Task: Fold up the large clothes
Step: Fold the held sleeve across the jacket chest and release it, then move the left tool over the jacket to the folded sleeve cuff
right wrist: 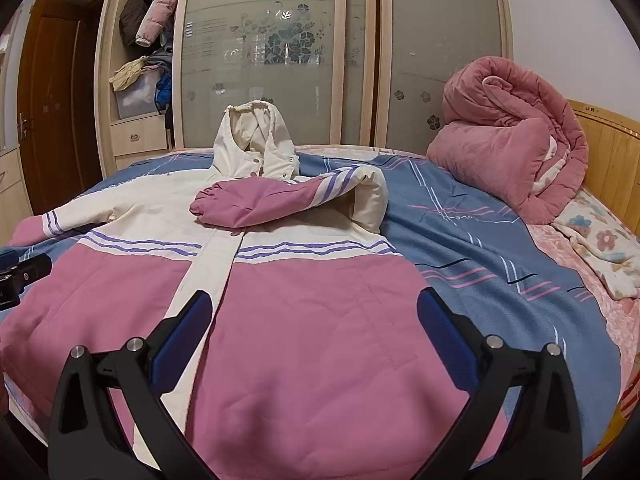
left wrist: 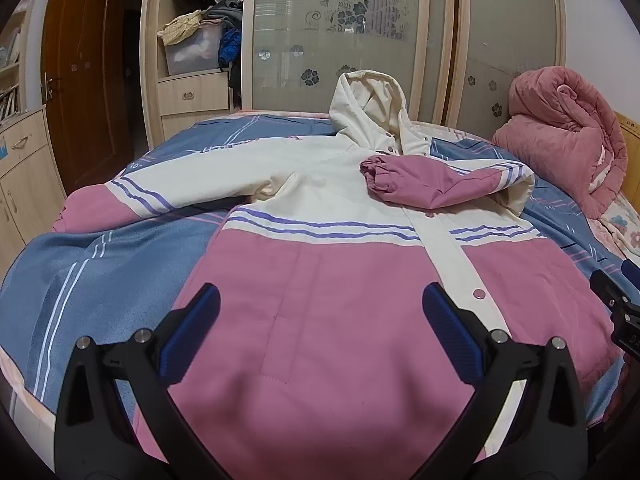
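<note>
A pink and cream hooded jacket [left wrist: 320, 280] lies face up on the bed, hood [left wrist: 370, 112] toward the wardrobe; it also shows in the right wrist view [right wrist: 304, 320]. Its right sleeve [left wrist: 436, 184] is folded across the chest, seen too in the right wrist view [right wrist: 272, 200]. Its left sleeve [left wrist: 168, 184] lies spread out to the left. My left gripper [left wrist: 320, 328] is open and empty above the jacket's lower left front. My right gripper [right wrist: 314, 328] is open and empty above the lower right front, and its tip shows in the left wrist view [left wrist: 616, 300].
A blue striped bedspread [left wrist: 80, 272] covers the bed. A rolled pink quilt [right wrist: 516, 136] sits at the far right by the wooden headboard [right wrist: 608, 148]. A wardrobe with frosted glass doors [left wrist: 332, 32] and open shelves [left wrist: 192, 40] stands behind the bed.
</note>
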`<control>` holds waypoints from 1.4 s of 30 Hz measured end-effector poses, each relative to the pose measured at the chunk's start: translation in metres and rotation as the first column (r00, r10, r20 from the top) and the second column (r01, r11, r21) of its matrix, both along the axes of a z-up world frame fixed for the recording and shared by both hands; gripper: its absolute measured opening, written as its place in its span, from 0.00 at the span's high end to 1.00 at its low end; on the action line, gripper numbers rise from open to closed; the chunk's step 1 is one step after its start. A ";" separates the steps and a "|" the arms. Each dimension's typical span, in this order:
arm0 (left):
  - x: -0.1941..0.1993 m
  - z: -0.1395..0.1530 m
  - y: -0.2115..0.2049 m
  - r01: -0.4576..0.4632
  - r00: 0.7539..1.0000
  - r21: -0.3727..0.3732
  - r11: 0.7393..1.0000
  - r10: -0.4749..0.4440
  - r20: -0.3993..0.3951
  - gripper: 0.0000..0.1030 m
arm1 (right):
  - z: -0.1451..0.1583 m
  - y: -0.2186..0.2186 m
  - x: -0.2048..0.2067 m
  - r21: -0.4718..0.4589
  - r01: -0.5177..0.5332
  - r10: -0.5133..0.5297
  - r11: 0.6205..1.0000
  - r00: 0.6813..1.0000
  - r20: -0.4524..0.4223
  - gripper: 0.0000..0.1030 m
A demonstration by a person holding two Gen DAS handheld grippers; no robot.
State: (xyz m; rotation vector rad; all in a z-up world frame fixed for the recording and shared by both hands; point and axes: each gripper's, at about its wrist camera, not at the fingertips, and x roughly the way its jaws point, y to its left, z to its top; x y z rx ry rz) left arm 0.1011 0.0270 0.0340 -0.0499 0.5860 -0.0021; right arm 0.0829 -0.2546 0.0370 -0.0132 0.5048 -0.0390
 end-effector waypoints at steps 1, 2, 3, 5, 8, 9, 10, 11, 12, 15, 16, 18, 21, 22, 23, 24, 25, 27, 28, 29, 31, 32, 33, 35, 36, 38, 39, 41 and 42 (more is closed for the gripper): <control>0.000 0.000 0.000 0.000 1.000 0.000 1.000 0.000 0.000 0.02 | 0.000 0.000 0.000 0.000 0.000 0.000 1.000 1.000 0.000 0.01; 0.000 0.000 -0.001 -0.001 1.000 0.000 1.000 0.001 0.000 0.02 | 0.000 0.000 0.000 -0.001 0.000 0.000 1.000 1.000 -0.001 0.01; 0.000 0.000 -0.001 0.001 1.000 -0.001 1.000 -0.001 -0.001 0.02 | 0.000 0.000 0.000 -0.001 0.000 0.000 1.000 1.000 0.000 0.01; 0.001 -0.001 -0.001 0.004 1.000 0.001 1.000 -0.004 -0.004 0.02 | 0.000 0.000 0.000 0.000 0.001 -0.001 1.000 1.000 0.000 0.01; 0.002 -0.003 -0.003 0.007 1.000 0.000 1.000 -0.007 -0.015 0.02 | -0.001 0.001 0.000 0.003 0.002 -0.002 1.000 1.000 -0.002 0.01; 0.002 -0.004 -0.003 0.007 1.000 -0.003 1.000 -0.007 -0.020 0.02 | -0.001 0.001 0.000 0.003 0.000 0.000 1.000 1.000 -0.003 0.01; 0.003 -0.005 -0.003 0.007 1.000 -0.005 1.000 -0.007 -0.023 0.02 | -0.001 0.001 0.000 0.002 -0.001 0.001 1.000 1.000 -0.003 0.01; 0.004 -0.005 -0.004 0.007 1.000 -0.006 1.000 -0.007 -0.028 0.02 | -0.001 0.001 0.000 0.000 -0.002 0.002 1.000 1.000 -0.004 0.01; 0.005 -0.006 -0.004 0.007 0.999 -0.007 1.000 -0.007 -0.031 0.02 | 0.000 0.002 0.000 0.000 -0.005 0.005 1.000 1.000 -0.004 0.01; 0.005 -0.007 -0.005 0.011 0.999 -0.005 1.000 -0.011 -0.031 0.02 | 0.000 0.002 0.000 0.002 -0.017 0.017 1.000 1.000 0.002 0.01; 0.005 -0.007 -0.006 0.012 0.999 -0.004 1.000 -0.012 -0.031 0.02 | 0.000 0.002 0.000 0.002 -0.022 0.022 1.000 1.000 0.002 0.01; 0.005 -0.008 -0.006 0.020 0.999 -0.010 1.000 -0.020 -0.033 0.02 | 0.001 0.003 -0.001 -0.007 -0.022 0.022 1.000 1.000 0.007 0.01; 0.007 -0.010 -0.007 0.033 0.999 -0.027 0.999 -0.034 -0.039 0.02 | 0.001 0.005 -0.001 -0.017 -0.020 0.020 1.000 1.000 0.012 0.01; 0.008 -0.010 -0.006 0.035 0.999 -0.031 0.999 -0.036 -0.041 0.02 | 0.001 0.005 0.000 -0.011 -0.021 0.022 1.000 1.000 0.011 0.01; 0.008 -0.011 -0.006 0.039 0.998 -0.035 0.999 -0.040 -0.042 0.02 | 0.002 0.006 0.000 -0.005 -0.024 0.024 1.000 1.000 0.010 0.01; 0.010 -0.011 -0.006 0.042 0.998 -0.038 0.998 -0.044 -0.046 0.02 | 0.002 0.006 0.000 0.004 -0.028 0.028 1.000 1.000 0.010 0.01; 0.011 -0.012 -0.007 0.045 0.998 -0.041 0.998 -0.047 -0.050 0.02 | 0.002 0.006 0.000 0.007 -0.029 0.029 1.000 1.000 0.011 0.01; 0.015 -0.014 -0.007 0.058 0.996 -0.052 0.997 -0.062 -0.065 0.02 | 0.002 0.007 0.001 0.010 -0.028 0.028 1.000 0.999 0.018 0.01; 0.017 -0.015 -0.008 0.063 0.995 -0.059 0.996 -0.067 -0.072 0.02 | 0.003 0.008 0.001 0.012 -0.027 0.027 1.000 0.999 0.022 0.01; 0.019 -0.015 -0.008 0.065 0.995 -0.063 0.996 -0.069 -0.076 0.02 | 0.003 0.008 0.001 0.016 -0.028 0.028 0.999 0.999 0.024 0.01; 0.029 -0.017 -0.012 0.073 0.992 -0.061 0.996 -0.078 -0.097 0.02 | 0.003 0.007 0.003 0.032 -0.034 0.033 0.999 0.999 0.025 0.01; 0.034 -0.017 -0.014 0.075 0.990 -0.063 0.995 -0.082 -0.115 0.02 | 0.003 0.007 0.003 0.038 -0.036 0.035 0.999 0.999 0.024 0.01; 0.044 -0.014 -0.017 0.088 0.985 -0.078 0.993 -0.099 -0.142 0.02 | 0.003 0.006 0.003 0.042 -0.038 0.037 0.998 0.999 0.024 0.01; 0.056 -0.009 -0.021 0.106 0.982 -0.092 0.990 -0.118 -0.145 0.02 | 0.003 0.005 0.003 0.051 -0.036 0.035 0.998 0.999 0.023 0.01; 0.067 -0.003 -0.027 0.114 0.983 -0.070 0.991 -0.123 -0.135 0.02 | 0.003 0.002 0.004 0.060 -0.035 0.033 0.998 0.999 0.025 0.01; 0.097 0.006 -0.044 0.137 0.981 -0.002 0.991 -0.136 -0.138 0.02 | 0.003 -0.001 0.004 0.075 -0.029 0.027 0.997 0.999 0.027 0.01; 0.110 0.008 -0.051 0.150 0.979 0.018 0.988 -0.146 -0.145 0.02 | 0.003 -0.004 0.005 0.085 -0.025 0.023 0.996 0.999 0.026 0.01; 0.151 0.008 -0.070 0.182 0.968 0.063 0.981 -0.168 -0.184 0.02 | 0.001 -0.009 0.008 0.110 -0.018 0.016 0.994 1.000 0.021 0.01; 0.166 0.007 -0.076 0.187 0.966 0.076 0.979 -0.169 -0.196 0.02 | 0.001 -0.011 0.009 0.120 -0.017 0.015 0.993 1.000 0.019 0.01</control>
